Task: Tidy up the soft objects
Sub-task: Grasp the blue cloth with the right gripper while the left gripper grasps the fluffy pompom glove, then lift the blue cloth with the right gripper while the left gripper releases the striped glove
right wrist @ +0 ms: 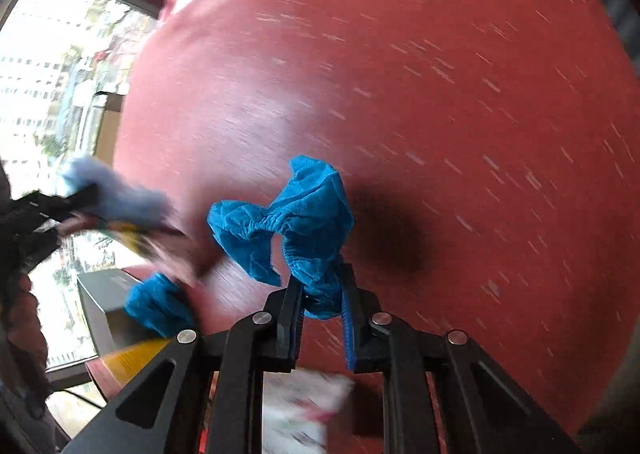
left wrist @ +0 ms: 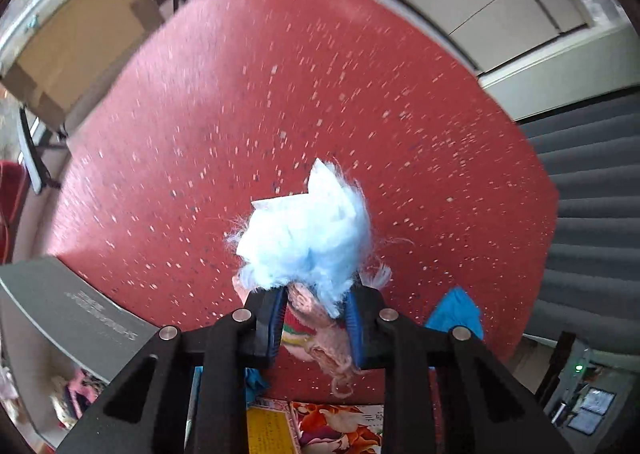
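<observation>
A lived-in room high in a city building is shown. Tall buildings are seen through the big window [right wrist: 60, 65] beside the red speckled worktop [left wrist: 280, 101]. A cardboard box [left wrist: 76, 41] and grey ribbed cushions [left wrist: 592, 213] are kept near the worktop.

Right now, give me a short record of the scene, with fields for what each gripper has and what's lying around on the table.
left gripper: shut on the doll with pale blue hair
right gripper: shut on the blue elastic cover, lifted above the table
table: red, speckled
second blue cover: at the table's edge by a grey box
elsewhere: cardboard box past the table's far edge
</observation>
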### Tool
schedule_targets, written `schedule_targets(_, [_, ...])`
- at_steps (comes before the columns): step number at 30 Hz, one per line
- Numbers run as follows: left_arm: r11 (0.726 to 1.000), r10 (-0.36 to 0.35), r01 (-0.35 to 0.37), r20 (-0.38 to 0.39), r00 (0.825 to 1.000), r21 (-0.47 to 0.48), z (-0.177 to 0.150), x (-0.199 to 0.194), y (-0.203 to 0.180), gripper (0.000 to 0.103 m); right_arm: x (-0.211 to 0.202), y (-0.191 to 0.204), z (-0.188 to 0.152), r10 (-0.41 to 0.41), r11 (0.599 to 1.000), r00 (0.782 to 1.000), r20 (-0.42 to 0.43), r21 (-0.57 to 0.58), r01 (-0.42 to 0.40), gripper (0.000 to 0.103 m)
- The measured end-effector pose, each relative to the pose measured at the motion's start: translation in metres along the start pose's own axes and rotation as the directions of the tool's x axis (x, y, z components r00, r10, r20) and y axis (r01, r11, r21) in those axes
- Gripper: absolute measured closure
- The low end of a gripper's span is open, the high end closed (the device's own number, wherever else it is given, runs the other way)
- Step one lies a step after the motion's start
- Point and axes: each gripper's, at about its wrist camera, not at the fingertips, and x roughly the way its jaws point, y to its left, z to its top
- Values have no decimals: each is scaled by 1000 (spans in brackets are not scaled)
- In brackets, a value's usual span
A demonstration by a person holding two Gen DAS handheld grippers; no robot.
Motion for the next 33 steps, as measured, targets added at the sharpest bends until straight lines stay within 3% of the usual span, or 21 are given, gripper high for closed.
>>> schedule_targets(4, [996, 42, -54, 156, 987, 71, 2, -36, -11, 74, 0, -16, -27, -26, 999, 1000, -10, 41, 27, 86])
schedule_targets(7, [975, 83, -143, 317, 945, 170, -9, -71, -29, 74, -2, -21, -42, -43, 998, 999, -11, 36, 43, 86])
schedule_targets(8, [973, 60, -131, 339, 939, 190, -11, -78, -34, 74, -2, -19, -45, -48, 998, 999, -11, 33, 48, 86])
schedule_targets(10, [972, -80, 3, 319, 944, 234, -16, -90, -34, 74, 1, -20, -49, -31, 999, 999, -32, 29, 32, 85])
schedule_targets(13, [971, -111, 43, 280, 954, 237, -18, -88, -32, 74, 1, -21, -54, -1, 999, 999, -41, 44, 3, 82])
schedule_targets(14, [969, -138, 73, 275, 951, 236, -18, -91, -31, 74, -3, -27, -53, -4, 999, 999, -32, 43, 6, 79])
schedule_targets(15, [965, -163, 94, 277, 947, 245, -20, -95, -30, 74, -6, -27, -53, -13, 999, 1000, -19, 45, 14, 64])
schedule_targets(16, [963, -168, 97, 277, 946, 251, -21, -94, -37, 74, -8, -29, -53, -19, 998, 1000, -8, 53, 19, 40])
schedule_targets(17, [961, -184, 116, 266, 946, 252, -22, -93, -39, 74, -10, -30, -52, -17, 998, 1000, 7, 60, 16, 33])
schedule_targets(18, [958, -210, 148, 249, 945, 247, -23, -94, -39, 74, -14, -32, -51, -12, 998, 1000, 21, 60, 10, 31])
schedule_targets(21, [938, -318, 275, 207, 925, 214, -16, -96, -39, 74, -15, -25, -46, -15, 1000, 999, 36, 23, 14, 31])
schedule_targets(27, [923, -371, 347, 155, 916, 165, -9, -88, -32, 71, 12, 0, -34, -85, 992, 996, -1, -97, 85, 31])
schedule_targets(29, [933, -352, 329, 175, 919, 148, -10, -90, -26, 55, 26, 4, -31, -135, 984, 991, -15, -119, 132, 31])
schedule_targets(30, [935, -347, 326, 177, 921, 141, -10, -89, -25, 51, 32, 4, -29, -141, 984, 990, -22, -110, 137, 33])
schedule_targets(33, [942, -328, 309, 168, 930, 132, -10, -88, -24, 36, 41, 3, -26, -167, 983, 985, -44, -86, 163, 68])
